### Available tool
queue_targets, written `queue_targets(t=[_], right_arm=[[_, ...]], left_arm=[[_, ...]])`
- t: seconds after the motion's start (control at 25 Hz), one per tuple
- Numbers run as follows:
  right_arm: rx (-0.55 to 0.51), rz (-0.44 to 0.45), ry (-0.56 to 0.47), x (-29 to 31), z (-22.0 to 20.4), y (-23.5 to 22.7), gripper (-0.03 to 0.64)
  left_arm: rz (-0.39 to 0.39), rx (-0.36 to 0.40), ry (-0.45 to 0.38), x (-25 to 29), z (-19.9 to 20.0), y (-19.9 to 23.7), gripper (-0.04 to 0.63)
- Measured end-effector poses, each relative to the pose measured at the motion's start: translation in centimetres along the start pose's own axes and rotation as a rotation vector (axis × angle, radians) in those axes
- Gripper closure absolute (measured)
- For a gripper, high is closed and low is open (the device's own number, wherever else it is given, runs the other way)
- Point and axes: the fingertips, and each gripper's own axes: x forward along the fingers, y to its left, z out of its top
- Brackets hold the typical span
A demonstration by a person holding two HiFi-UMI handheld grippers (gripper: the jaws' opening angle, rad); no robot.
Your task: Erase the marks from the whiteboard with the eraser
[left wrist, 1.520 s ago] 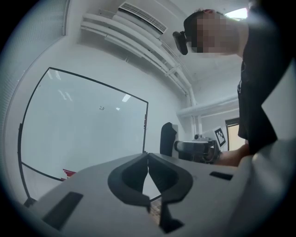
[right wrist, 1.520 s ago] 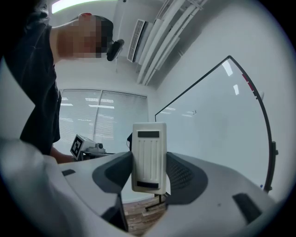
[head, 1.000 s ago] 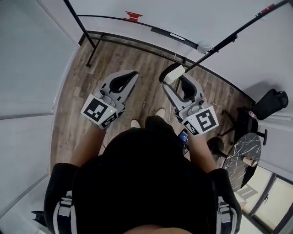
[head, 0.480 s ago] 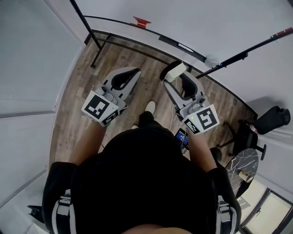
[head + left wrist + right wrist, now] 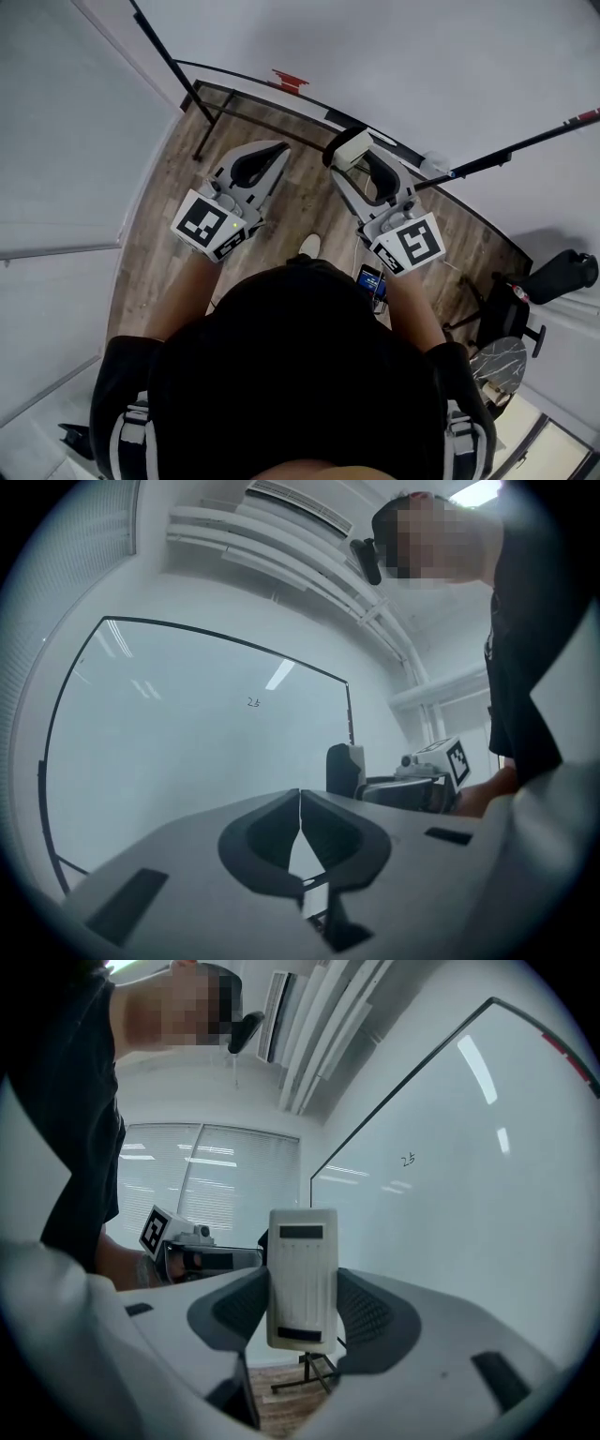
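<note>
Whiteboard (image 5: 450, 1204) fills the space ahead of both grippers and looks clean apart from one small mark (image 5: 409, 1160), so my read is that the task is barely started or nearly finished, and these views can't say which. The mark is not yet erased. From the right gripper (image 5: 302, 1309) it sits above and ahead, slightly right of the jaw line. From the left gripper (image 5: 300, 803) it sits above and ahead, slightly left of the jaw line. Nothing touches the board in any view. What's left: lift the eraser to the mark, press, wipe. Right gripper: jaws part-open, clamped on the eraser (image 5: 302, 1274), one pad on each long side. The eraser stands upright between the jaws, top end well above the jaw tips, pale ribbed back facing that gripper's camera. Grip looks square, no visible tilt. The wiping face should be on the far side, not confirmed from here. Left gripper: jaws fully together, tips meeting, nothing between them. It sits beside the right gripper, on its left, apart from it and about level with it, and has no obvious job in this step. The mark is too small to read for certain, possibly two characters.
</note>
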Motion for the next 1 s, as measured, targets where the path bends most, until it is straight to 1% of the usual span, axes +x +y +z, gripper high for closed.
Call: queue_targets(t=[0.4,0.64,0.8,1.0], right_arm=[[0.003,0.023,0.024,3.1,-1.0,-7.1,0.391],[0.010,0.008,0.035,5.6,-1.3,-9.1,0.390],[0.007,-0.037,0.048,7.8,-1.6,-10.2,0.390],[-0.011,-0.166,0.074,11.1,-1.4,-12.2,0.391]], left_arm=[[0.041,0.008,0.008,6.2,0.4,4.4,0.589],[0.030,0.001,0.013,7.9,0.4,7.4,0.589],[-0.011,-0.006,0.006,8.9,0.3,9.8,0.589],[-0.132,-0.017,-0.005,11.3,0.4,13.9,0.589]])
